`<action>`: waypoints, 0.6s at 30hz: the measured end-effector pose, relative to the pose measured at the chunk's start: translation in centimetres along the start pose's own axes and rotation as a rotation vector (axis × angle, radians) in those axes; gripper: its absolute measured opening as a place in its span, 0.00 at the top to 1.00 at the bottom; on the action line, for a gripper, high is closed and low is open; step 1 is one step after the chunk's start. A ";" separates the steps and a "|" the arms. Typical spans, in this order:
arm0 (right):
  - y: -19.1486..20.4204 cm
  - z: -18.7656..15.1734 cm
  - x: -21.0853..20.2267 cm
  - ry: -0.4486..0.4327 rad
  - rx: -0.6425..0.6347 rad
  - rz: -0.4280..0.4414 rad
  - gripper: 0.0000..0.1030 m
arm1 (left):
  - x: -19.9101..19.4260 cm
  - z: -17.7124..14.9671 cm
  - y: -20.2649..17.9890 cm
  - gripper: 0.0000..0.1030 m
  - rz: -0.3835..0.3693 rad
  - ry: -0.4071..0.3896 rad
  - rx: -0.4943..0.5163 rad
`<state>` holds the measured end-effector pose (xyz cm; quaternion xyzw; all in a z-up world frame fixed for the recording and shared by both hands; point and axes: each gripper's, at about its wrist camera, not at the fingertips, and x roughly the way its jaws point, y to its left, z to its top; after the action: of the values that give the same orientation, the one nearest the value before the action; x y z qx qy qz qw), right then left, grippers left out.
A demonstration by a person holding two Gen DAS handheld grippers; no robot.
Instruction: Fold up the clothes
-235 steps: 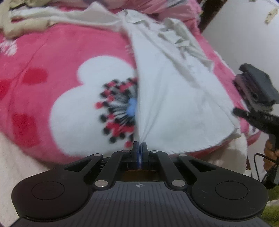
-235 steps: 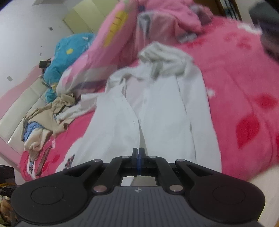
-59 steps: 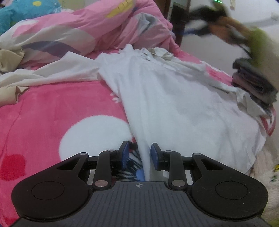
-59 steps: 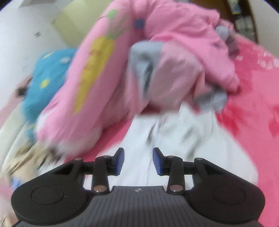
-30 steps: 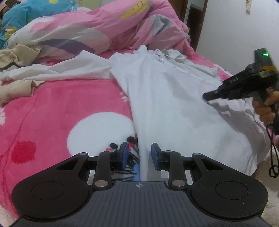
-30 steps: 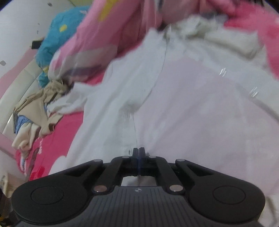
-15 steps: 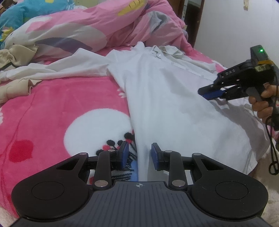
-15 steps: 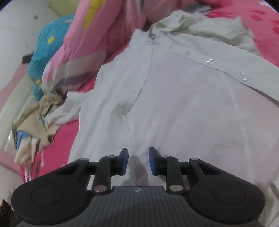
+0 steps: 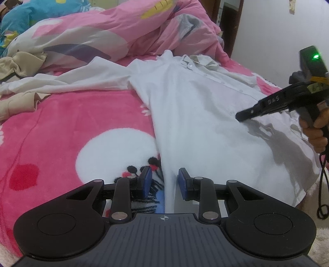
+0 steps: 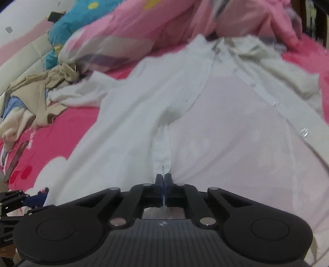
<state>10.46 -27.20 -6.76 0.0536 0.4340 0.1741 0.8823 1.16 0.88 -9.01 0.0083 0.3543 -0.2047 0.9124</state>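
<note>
Now my right gripper (image 10: 163, 180) pinches a ridge in the long white button shirt (image 9: 201, 115), spread on the fuzzy pink blanket (image 9: 67, 123). My left gripper (image 9: 163, 182) gapes around its 6 o'clock hem. I think closing comes next, then lifting together.

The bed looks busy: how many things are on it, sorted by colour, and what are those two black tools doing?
White: 1, the shirt
Beige: 1, crumpled garment
Pink: 2, blanket and quilt
Blue: 1, cushion
Black: 2, left gripper jaws open, right gripper pinching the shirt
Total: 7
</note>
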 end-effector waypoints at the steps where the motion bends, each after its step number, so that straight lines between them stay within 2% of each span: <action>1: 0.1 -0.1 -0.5 -0.021 -0.004 -0.018 0.99 | 0.0 0.1 0.0 0.73 0.000 0.002 -0.002; 6: 0.8 -0.8 -3.0 -0.126 -0.025 -0.106 0.99 | -0.1 0.3 0.0 0.72 -0.008 0.013 -0.019; 9: 1.3 -1.7 -3.6 -0.165 -0.069 -0.199 0.99 | -0.1 0.2 -0.2 0.72 -0.003 0.016 -0.007; 14: 0.2 -3.2 -1.7 -0.123 -0.035 -0.255 0.98 | -0.1 0.0 -0.6 0.70 0.008 0.014 0.028; 18: -1.0 -2.9 -2.4 -0.156 0.033 -0.271 0.95 | -0.3 0.0 -0.7 0.70 0.009 0.021 0.050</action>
<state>7.10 -29.15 -6.99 0.0222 0.3701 0.0416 0.9278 0.70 0.37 -8.78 0.0349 0.3584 -0.2093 0.9091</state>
